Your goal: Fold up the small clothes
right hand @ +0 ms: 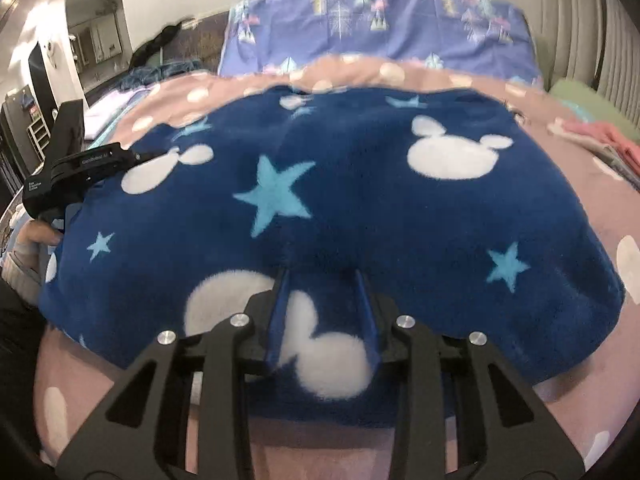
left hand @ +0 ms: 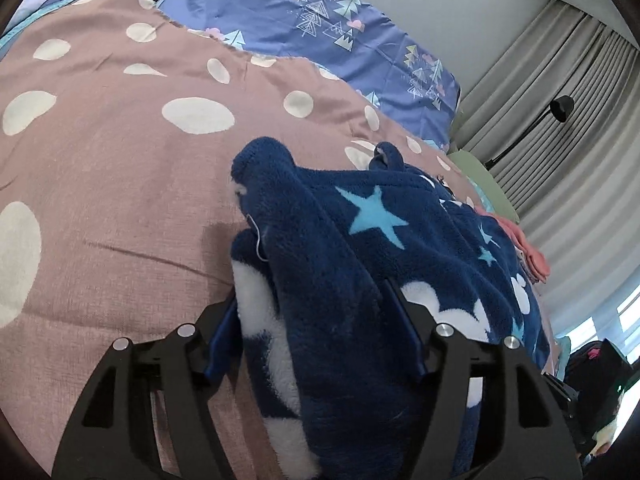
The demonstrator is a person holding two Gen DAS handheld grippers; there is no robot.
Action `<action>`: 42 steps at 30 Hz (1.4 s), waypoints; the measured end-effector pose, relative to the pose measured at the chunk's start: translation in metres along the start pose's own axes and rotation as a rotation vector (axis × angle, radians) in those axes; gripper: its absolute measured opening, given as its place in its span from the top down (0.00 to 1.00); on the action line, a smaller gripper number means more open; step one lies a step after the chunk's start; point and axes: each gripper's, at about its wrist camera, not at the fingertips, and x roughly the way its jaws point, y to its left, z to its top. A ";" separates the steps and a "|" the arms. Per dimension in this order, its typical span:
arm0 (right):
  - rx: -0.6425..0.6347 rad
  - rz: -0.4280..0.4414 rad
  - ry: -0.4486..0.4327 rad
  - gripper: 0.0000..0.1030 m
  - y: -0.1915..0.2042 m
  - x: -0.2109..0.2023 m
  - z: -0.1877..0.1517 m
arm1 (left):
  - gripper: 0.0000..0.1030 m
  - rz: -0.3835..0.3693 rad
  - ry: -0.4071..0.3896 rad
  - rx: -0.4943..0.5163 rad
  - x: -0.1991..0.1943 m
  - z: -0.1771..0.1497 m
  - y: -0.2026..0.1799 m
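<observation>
The navy fleece garment (right hand: 340,200), printed with pale blue stars and white mouse-head shapes, lies spread on a bed over a pink spotted cover (left hand: 120,160). The right wrist view shows it nearly whole, broad and fairly flat, its near edge running between the fingers of the right gripper (right hand: 322,280); these stand partly open with a white mouse shape and navy pile in the gap, and whether the pads press the cloth cannot be told. The picture is slightly blurred. At the left edge of that view the left gripper (right hand: 132,156) reaches in over the garment's side, with part of the person's hand (right hand: 38,236) below it. The left wrist view shows what the other does not: here the garment's side is bunched into a thick raised fold that rises between the left gripper's (left hand: 312,292) fingers, which stand fairly wide on either side of the bulge; no firm pinch is plain. A loose thin thread loops off the fleece near its edge. Beyond the cover lies a purple sheet with a tree print (left hand: 320,20), and on the garment's far side sits a small pile of pink cloth (left hand: 528,252) beside grey curtains (left hand: 560,92). A black lamp (left hand: 560,108) stands before the curtains.
</observation>
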 end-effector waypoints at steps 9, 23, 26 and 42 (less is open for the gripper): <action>-0.019 0.035 -0.083 0.67 -0.003 -0.018 0.065 | 0.35 0.000 -0.002 0.000 0.000 0.001 0.000; 0.040 0.062 0.076 0.66 -0.002 0.043 0.140 | 0.35 0.003 -0.001 0.001 0.000 0.001 -0.002; 0.091 0.061 0.205 0.59 -0.011 0.102 0.154 | 0.35 0.004 0.000 0.001 0.001 0.001 -0.002; -0.159 0.145 -0.053 0.39 0.028 0.026 0.115 | 0.30 -0.012 0.006 0.007 0.002 -0.001 -0.006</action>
